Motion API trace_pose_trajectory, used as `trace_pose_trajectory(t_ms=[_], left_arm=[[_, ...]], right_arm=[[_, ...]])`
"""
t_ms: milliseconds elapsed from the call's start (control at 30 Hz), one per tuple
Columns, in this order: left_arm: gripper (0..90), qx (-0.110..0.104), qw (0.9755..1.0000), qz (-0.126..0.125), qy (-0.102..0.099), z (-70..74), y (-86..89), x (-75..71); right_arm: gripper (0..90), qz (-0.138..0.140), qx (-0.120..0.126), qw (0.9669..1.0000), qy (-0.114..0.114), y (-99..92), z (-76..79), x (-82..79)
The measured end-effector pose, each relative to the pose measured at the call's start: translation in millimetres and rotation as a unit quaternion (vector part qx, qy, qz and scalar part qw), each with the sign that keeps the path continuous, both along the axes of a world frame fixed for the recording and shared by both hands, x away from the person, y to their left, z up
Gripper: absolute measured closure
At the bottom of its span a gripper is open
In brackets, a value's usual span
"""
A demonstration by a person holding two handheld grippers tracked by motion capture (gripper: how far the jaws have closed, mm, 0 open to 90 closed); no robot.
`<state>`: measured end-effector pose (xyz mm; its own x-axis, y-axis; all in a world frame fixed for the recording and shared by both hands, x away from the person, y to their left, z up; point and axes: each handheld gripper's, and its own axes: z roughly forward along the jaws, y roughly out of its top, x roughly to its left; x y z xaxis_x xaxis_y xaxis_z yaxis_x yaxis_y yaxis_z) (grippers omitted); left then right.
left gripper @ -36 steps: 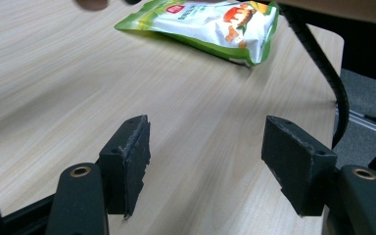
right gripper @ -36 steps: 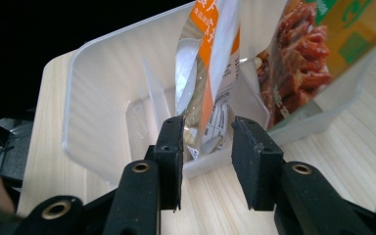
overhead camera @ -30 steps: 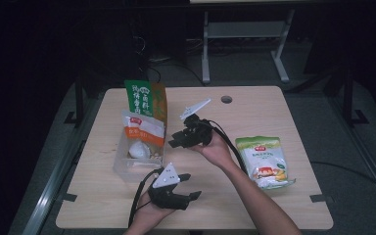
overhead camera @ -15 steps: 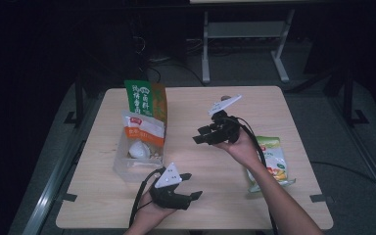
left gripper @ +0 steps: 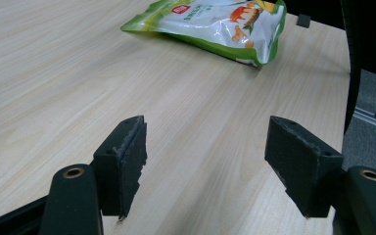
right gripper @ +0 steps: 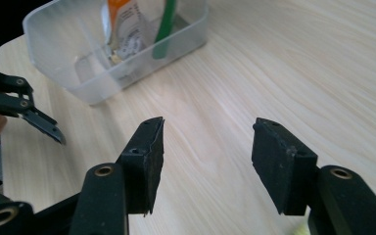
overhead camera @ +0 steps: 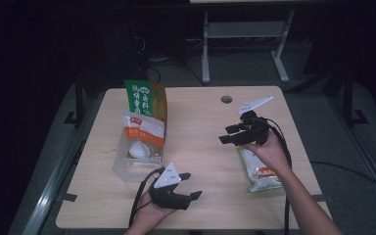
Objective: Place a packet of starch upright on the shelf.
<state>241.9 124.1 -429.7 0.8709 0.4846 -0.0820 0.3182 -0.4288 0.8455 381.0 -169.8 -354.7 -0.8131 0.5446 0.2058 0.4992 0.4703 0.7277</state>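
Note:
A clear plastic bin (overhead camera: 127, 169) (right gripper: 73, 68) stands on the left of the wooden table (overhead camera: 200, 122), holding a green packet (overhead camera: 144, 100), an orange-and-white packet (overhead camera: 144, 129) and a white round item (overhead camera: 138, 151). A green-and-white snack bag (overhead camera: 259, 171) (left gripper: 215, 24) lies flat on the right. My left gripper (overhead camera: 192, 185) (left gripper: 205, 161) rests open near the front edge, empty. My right gripper (overhead camera: 227, 133) (right gripper: 206, 156) is held open above the table, just left of the snack bag's top, pointing toward the bin, nothing between its fingers.
A round cable hole (overhead camera: 226, 99) sits near the table's far edge. Desk legs (overhead camera: 245, 44) and dark floor lie beyond the table. Bare wood spreads between the bin and the snack bag.
My right gripper moved from beside the bin rightward across the table, over the snack bag's top. The left gripper stayed in place.

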Motion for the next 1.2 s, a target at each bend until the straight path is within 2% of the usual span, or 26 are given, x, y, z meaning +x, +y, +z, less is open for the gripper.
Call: trace_pose_trajectory(t_ms=[433,733,867,1067,1167,1200], left_arm=[[30.7,-0.001,1.0000,0.004,0.001,0.1,-0.7,-0.4],[30.6,0.000,1.0000,0.003,0.003,-0.9,-2.2,0.2],[30.6,0.000,1.0000,0.003,0.004,-1.4,-3.4,-0.6],[30.6,-0.005,1.0000,0.001,0.006,-1.3,-4.5,0.0],[30.6,-0.004,1.0000,0.002,0.008,-1.7,-5.4,-0.5],[30.6,-0.005,1.0000,0.002,0.009,-2.3,-5.8,-0.6]], right_arm=[[39.8,-0.065,-0.017,0.9976,0.016,-64.1,-12.8,-14.4],[39.6,-0.117,-0.037,0.9916,0.040,-109.5,-33.1,-26.0],[40.2,-0.139,-0.039,0.9883,0.049,-123.0,-44.4,-29.8],[42.4,-0.156,-0.055,0.9844,0.061,-140.0,-61.4,-34.2],[43.1,-0.167,-0.059,0.9817,0.070,-149.3,-69.5,-36.3],[43.1,-0.176,-0.060,0.9799,0.073,-153.0,-72.5,-37.6]])
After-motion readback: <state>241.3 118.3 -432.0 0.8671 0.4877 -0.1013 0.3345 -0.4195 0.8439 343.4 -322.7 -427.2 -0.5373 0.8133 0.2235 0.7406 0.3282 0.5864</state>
